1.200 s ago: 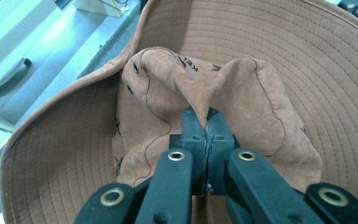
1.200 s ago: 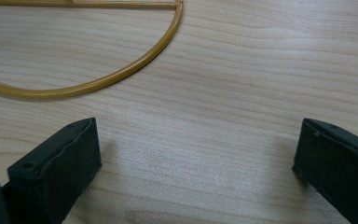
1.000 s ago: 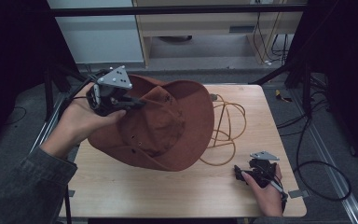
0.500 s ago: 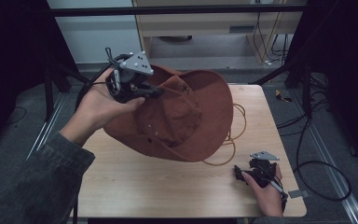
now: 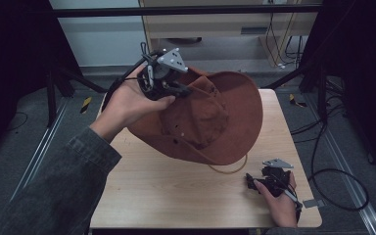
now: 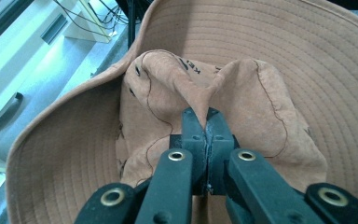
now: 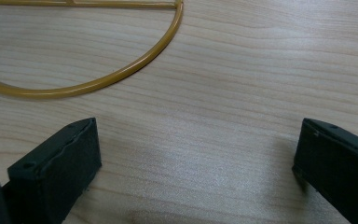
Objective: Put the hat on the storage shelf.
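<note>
Since the earlier frames, your left gripper [image 5: 183, 90] has carried the brown hat [image 5: 225, 117] across toward the middle and far side of the desk [image 5: 176, 196], lifting it slightly and tipping it so the inside of the brim faces you; the right gripper [image 5: 262, 182] has not shifted.

Left gripper: jaws pinched tight on a fold of the hat's crown [image 6: 200, 98], fabric bunched between the pads, brim [image 6: 307, 56] flaring all round behind. Hat hangs from that pinch, tilted, lower brim edge near or just touching the desk; can't tell which. Yellowish cord [image 5: 230, 169] loops out from under the brim onto the desk.

Right gripper: resting near the front right corner of the desk, jaws wide apart, nothing between them. Cord [image 7: 98, 79] curves across the wood just ahead of it.

Step in hand, as read: repositioning or turning over the hat by the crown.

Next move likely calls for you to bring the idle right gripper up to the brim for a second hold, or to lower the hat flat before letting go. Watch the cord; it could snag.
</note>
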`<state>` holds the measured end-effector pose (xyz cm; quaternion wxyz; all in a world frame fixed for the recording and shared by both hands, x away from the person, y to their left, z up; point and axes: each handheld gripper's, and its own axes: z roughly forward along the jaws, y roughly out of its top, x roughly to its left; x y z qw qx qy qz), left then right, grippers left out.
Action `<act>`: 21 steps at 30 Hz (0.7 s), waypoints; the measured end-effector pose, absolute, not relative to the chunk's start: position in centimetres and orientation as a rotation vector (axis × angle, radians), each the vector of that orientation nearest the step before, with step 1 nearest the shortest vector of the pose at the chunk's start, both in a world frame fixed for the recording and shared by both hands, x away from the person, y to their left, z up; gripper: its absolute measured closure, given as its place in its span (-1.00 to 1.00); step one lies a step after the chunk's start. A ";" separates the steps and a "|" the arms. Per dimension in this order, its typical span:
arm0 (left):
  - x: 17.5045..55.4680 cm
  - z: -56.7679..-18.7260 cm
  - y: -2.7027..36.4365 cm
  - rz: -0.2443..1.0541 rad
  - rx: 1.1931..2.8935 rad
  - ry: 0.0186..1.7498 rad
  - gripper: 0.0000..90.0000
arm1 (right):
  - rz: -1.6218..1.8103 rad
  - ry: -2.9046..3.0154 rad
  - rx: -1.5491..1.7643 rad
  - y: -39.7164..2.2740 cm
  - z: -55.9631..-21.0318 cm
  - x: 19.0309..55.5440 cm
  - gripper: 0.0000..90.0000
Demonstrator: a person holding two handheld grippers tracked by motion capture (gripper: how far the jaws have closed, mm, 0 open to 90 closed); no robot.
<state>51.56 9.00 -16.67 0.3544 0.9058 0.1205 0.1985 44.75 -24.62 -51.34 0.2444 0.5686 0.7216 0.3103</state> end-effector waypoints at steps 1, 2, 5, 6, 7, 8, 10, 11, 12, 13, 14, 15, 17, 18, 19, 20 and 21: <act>51.7 -16.5 8.5 0.507 2.340 0.307 0.98 | 0.848 1.970 1.554 -24.6 -51.3 44.7 -0.99; 51.8 -16.4 8.2 0.509 2.339 0.303 0.98 | 0.849 1.970 1.555 -24.6 -51.3 44.7 -0.99; 51.9 -16.2 7.2 0.504 2.349 0.286 0.98 | 0.848 1.972 1.552 -24.6 -51.3 44.7 -0.99; 52.0 -16.2 6.9 0.504 2.348 0.282 0.98 | 0.847 1.973 1.552 -24.6 -51.3 44.7 -0.99; 52.0 -16.2 6.9 0.504 2.348 0.282 0.98 | 0.847 1.973 1.552 -24.6 -51.3 44.7 -0.99; 52.0 -16.2 6.2 0.504 2.355 0.272 0.98 | 0.847 1.972 1.554 -24.6 -51.3 44.7 -0.99; 52.1 -16.1 5.9 0.505 2.355 0.269 0.98 | 0.848 1.973 1.552 -24.6 -51.3 44.7 -0.99; 52.2 -16.1 5.4 0.502 2.358 0.260 0.98 | 0.848 1.973 1.552 -24.6 -51.3 44.7 -0.99; 52.2 -16.1 5.4 0.502 2.358 0.260 0.98 | 0.848 1.973 1.552 -24.6 -51.3 44.7 -0.99; 52.2 -16.0 4.9 0.502 2.356 0.257 0.98 | 0.847 1.973 1.552 -24.6 -51.3 44.7 -0.99; 52.3 -15.9 4.7 0.504 2.360 0.253 0.98 | 0.848 1.973 1.552 -24.6 -51.3 44.7 -0.99; 52.3 -15.9 4.5 0.504 2.359 0.252 0.98 | 0.848 1.973 1.552 -24.6 -51.3 44.7 -0.99; 52.3 -15.8 4.3 0.503 2.357 0.251 0.98 | 0.848 1.973 1.551 -24.6 -51.3 44.7 -0.99; 52.3 -15.8 4.0 0.500 2.351 0.250 0.98 | 0.847 1.973 1.551 -24.6 -51.3 44.7 -0.99; 52.3 -15.8 4.0 0.500 2.351 0.250 0.98 | 0.847 1.973 1.551 -24.6 -51.3 44.7 -0.99; 52.3 -15.8 3.8 0.499 2.353 0.247 0.98 | 0.847 1.973 1.551 -24.6 -51.3 44.7 -0.99; 52.4 -15.8 3.6 0.499 2.355 0.247 0.98 | 0.849 1.974 1.552 -24.6 -51.3 44.7 -0.99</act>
